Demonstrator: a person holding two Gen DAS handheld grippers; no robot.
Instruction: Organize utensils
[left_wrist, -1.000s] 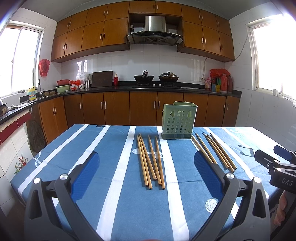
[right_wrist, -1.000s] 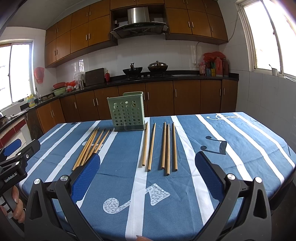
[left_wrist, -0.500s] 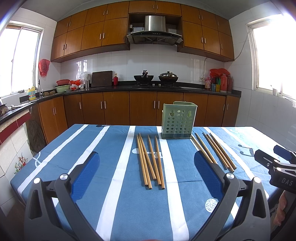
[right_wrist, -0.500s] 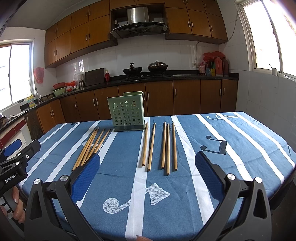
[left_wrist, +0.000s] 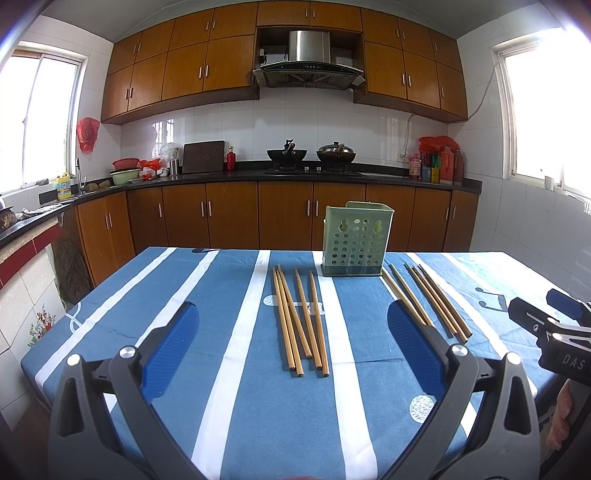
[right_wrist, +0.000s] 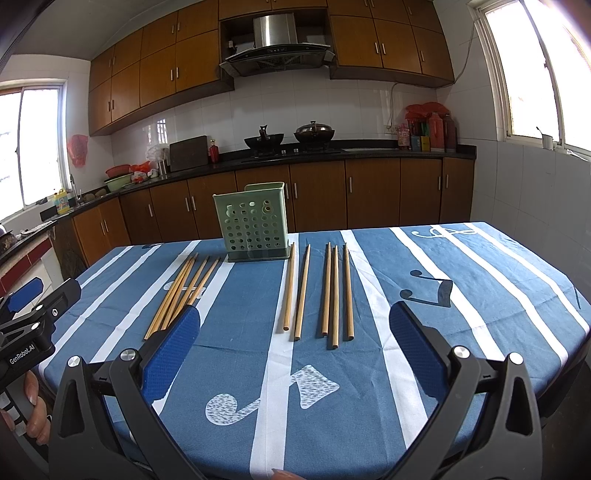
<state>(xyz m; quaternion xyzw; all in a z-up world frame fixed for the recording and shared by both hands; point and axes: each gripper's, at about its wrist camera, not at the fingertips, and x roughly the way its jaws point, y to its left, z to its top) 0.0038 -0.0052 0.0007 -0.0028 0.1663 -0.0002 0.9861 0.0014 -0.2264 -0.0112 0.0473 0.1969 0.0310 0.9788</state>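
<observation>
A pale green perforated utensil holder (left_wrist: 356, 240) stands upright at the far middle of the table; it also shows in the right wrist view (right_wrist: 255, 223). Two groups of wooden chopsticks lie flat on the cloth: a left group (left_wrist: 299, 319) (right_wrist: 184, 290) and a right group (left_wrist: 430, 299) (right_wrist: 321, 291). My left gripper (left_wrist: 291, 332) is open and empty, above the near ends of the left group. My right gripper (right_wrist: 293, 332) is open and empty, above the near ends of the right group.
The table carries a blue cloth with white stripes (left_wrist: 229, 369) and music-note prints (right_wrist: 428, 291). Brown kitchen cabinets and a dark counter (left_wrist: 295, 173) run behind the table. The other gripper shows at the frame edge in each view (left_wrist: 554, 339) (right_wrist: 29, 325).
</observation>
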